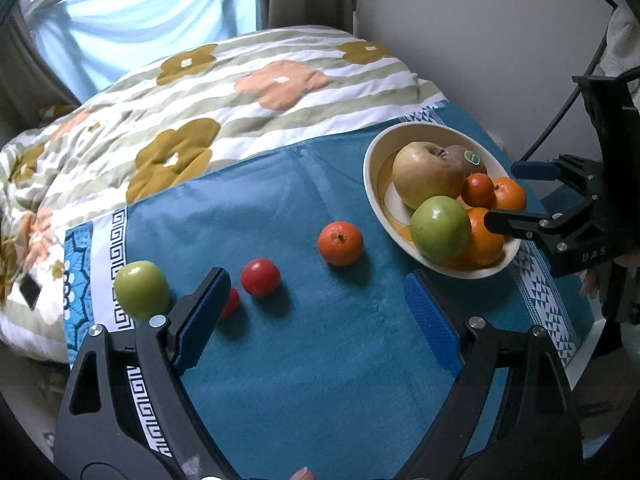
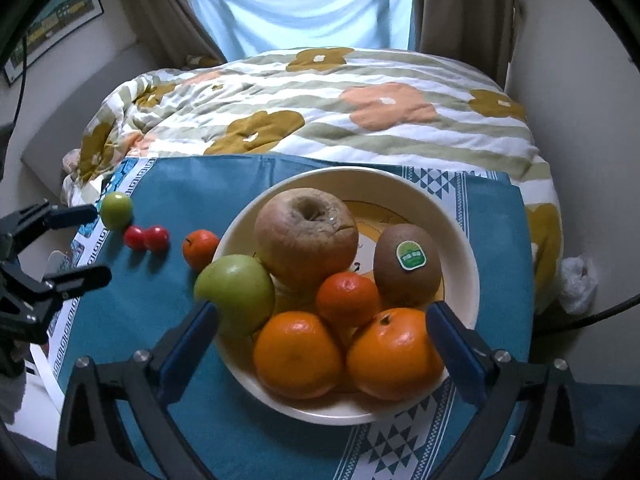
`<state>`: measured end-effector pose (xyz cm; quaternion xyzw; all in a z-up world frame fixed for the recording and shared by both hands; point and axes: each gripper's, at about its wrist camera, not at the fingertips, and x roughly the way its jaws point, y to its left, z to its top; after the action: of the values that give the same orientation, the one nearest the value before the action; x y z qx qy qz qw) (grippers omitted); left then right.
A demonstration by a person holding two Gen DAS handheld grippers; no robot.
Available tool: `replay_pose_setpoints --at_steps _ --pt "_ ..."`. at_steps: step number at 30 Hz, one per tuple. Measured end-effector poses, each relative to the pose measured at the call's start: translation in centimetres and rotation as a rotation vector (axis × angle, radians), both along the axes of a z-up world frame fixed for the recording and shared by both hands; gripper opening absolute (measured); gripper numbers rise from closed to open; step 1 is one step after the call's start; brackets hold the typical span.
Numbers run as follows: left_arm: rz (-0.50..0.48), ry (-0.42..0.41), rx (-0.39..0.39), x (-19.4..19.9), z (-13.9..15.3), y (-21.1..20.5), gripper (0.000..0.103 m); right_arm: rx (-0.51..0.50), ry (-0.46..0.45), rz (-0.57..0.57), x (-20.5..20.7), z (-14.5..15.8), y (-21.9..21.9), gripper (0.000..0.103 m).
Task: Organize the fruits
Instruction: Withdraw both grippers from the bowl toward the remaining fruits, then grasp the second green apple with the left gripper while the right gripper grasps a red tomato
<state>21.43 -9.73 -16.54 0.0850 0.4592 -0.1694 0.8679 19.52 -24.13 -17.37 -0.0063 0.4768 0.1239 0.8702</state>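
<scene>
Nearest your right gripper (image 2: 320,334), its jaws spread wide and holding nothing, sit two oranges (image 2: 298,354) at the near edge of the bowl (image 2: 460,240); the pads flank them without touching, so a piece looks freshly dropped there. Piled behind are a green apple (image 2: 236,294), a mandarin (image 2: 347,299), a wrinkled brown apple (image 2: 306,234) and a stickered kiwi (image 2: 408,266). Your left gripper (image 1: 316,316) hangs open and empty over the teal cloth (image 1: 320,360), aimed at what remains loose to the bowl's left: a tangerine (image 1: 340,243), two small red fruits (image 1: 260,278) and a second green apple (image 1: 142,291) on the cloth's far-left border.
</scene>
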Motion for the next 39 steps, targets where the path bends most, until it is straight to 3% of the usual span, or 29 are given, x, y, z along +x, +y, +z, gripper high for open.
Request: replay_pose_setpoints --at_steps 10,20,29,39 --pt "0.051 -0.039 -0.011 -2.3 2.1 0.6 0.094 0.045 0.004 -0.02 -2.5 2.4 -1.0 0.103" --pt "0.185 -0.101 -0.013 -7.0 5.4 5.1 0.094 0.012 -0.053 -0.001 -5.6 6.7 -0.3 0.103" --pt "0.255 -0.119 0.0 -9.1 6.9 9.9 0.094 -0.017 -0.085 0.031 -7.0 8.5 4.0 0.103" --pt "0.188 -0.069 0.005 -5.9 5.6 14.7 0.094 0.037 -0.027 -0.026 -5.2 7.1 10.4 0.103"
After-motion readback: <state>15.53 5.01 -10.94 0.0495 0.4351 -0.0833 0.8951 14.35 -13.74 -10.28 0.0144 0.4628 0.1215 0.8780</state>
